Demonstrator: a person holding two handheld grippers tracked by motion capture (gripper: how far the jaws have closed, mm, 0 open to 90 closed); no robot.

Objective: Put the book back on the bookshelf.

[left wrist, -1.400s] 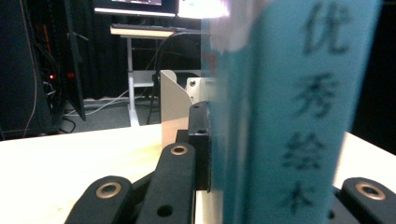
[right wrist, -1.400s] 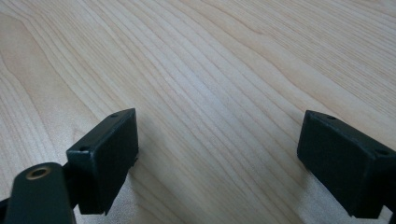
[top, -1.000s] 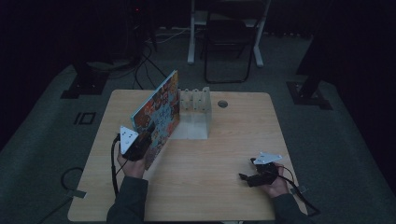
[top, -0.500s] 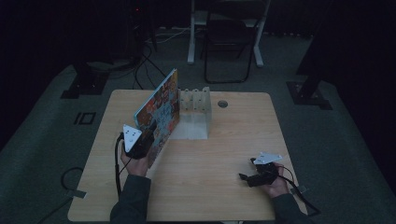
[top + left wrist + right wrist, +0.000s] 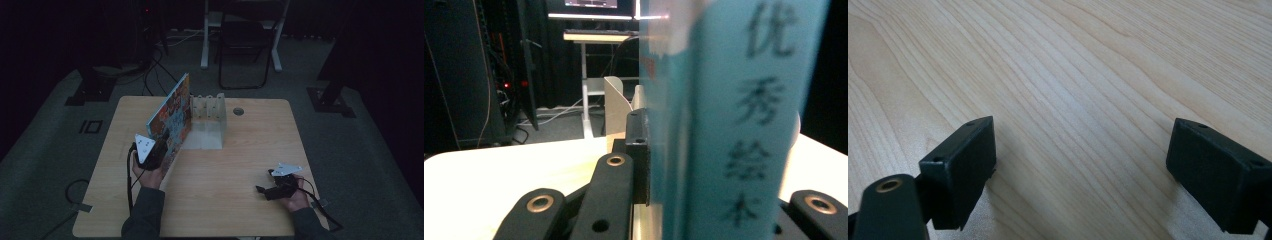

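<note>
The left gripper (image 5: 161, 148) has its fingers (image 5: 638, 155) clamped on the spine of a book (image 5: 172, 116); in the left gripper view the pad lies flat against the pale blue spine, with printed characters running down it. The book stands on edge, tilted, its colourful cover facing the worktop's left edge. Its far end reaches the clear rack (image 5: 207, 112), which stands near the middle of the worktop's far edge. Whether the book already touches a divider cannot be told from the high view.

The right gripper (image 5: 264, 189) rests near the worktop's (image 5: 240, 165) near right corner, well apart from the book. Its fingers (image 5: 960, 167) stand wide apart with only bare wood between them; nothing is held.

Judgement: the step in hand is the carrying of the book toward the rack, with insertion not yet complete. The next move calls for bringing the book upright, lining its lower edge with a slot between the dividers, then sliding it in before the grip is released. The rack looks light and may shift under a push; the idle right gripper could steady it.
</note>
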